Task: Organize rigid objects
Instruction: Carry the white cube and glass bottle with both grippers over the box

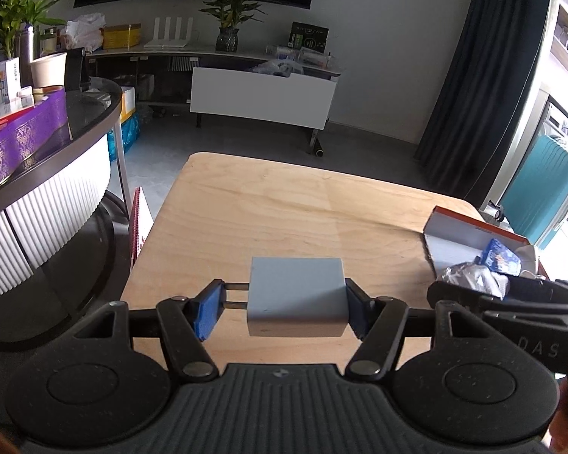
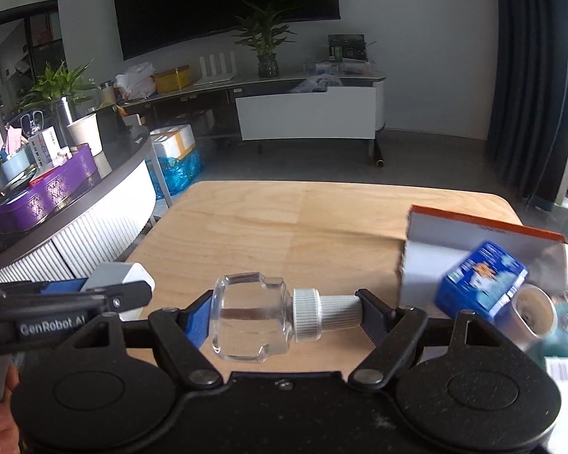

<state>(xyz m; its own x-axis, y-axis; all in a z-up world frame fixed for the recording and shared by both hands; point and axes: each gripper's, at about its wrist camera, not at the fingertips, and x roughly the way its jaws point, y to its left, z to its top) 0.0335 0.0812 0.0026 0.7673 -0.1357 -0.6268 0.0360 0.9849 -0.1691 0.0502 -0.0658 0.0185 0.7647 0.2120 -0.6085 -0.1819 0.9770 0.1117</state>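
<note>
The left gripper has its jaws clamped on a grey charger at lower centre of its view, prongs against the left pad. The right gripper grips a clear bottle lengthwise, base to white cap. Both hang over the counter. The box sits at the right edge, already holding a blue pack. Each item should probably be carried over the box wall and lowered into a free spot before release, the bottle kept from rolling.
</note>
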